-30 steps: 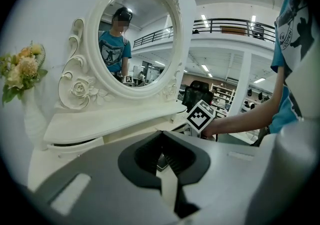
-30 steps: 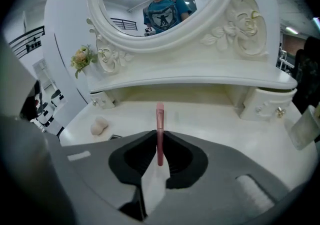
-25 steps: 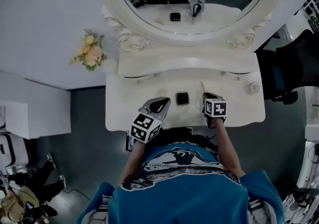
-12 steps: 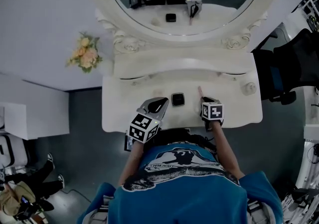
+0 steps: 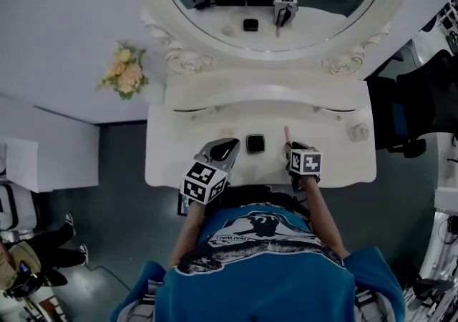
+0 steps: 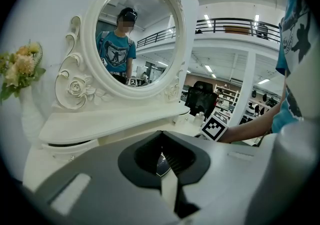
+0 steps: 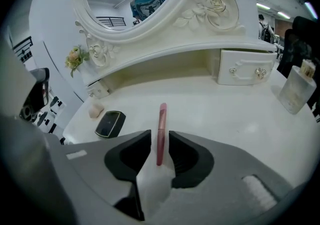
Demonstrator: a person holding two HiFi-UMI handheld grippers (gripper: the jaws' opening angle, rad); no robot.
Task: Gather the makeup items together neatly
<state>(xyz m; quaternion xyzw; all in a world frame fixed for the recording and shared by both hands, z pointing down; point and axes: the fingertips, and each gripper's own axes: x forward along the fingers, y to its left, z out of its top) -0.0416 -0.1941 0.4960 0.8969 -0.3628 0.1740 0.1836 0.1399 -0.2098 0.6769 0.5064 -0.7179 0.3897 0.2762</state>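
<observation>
On the white dressing table [image 5: 179,152], low in the centre of the head view, a slim pink makeup stick [image 7: 162,121] lies with its near end between the jaws of the right gripper [image 7: 160,135]. Those jaws have just been opening: a thin gap shows on each side of the stick, so the pads stand slightly apart and do not pinch it. The stick points away toward the mirror [image 5: 286,6] at the top of the frame.

To its left in the right gripper view sits a black compact [image 7: 110,123], flat on the tabletop, with a small beige puff [image 7: 95,109] just beyond it (the two look apart, not touching). A clear perfume bottle [image 7: 296,88] stands at the far right edge, well apart from the rest.

The left gripper [image 6: 160,134] hovers left of the compact in the head view, its fingertips pressed together with nothing between them.
</observation>
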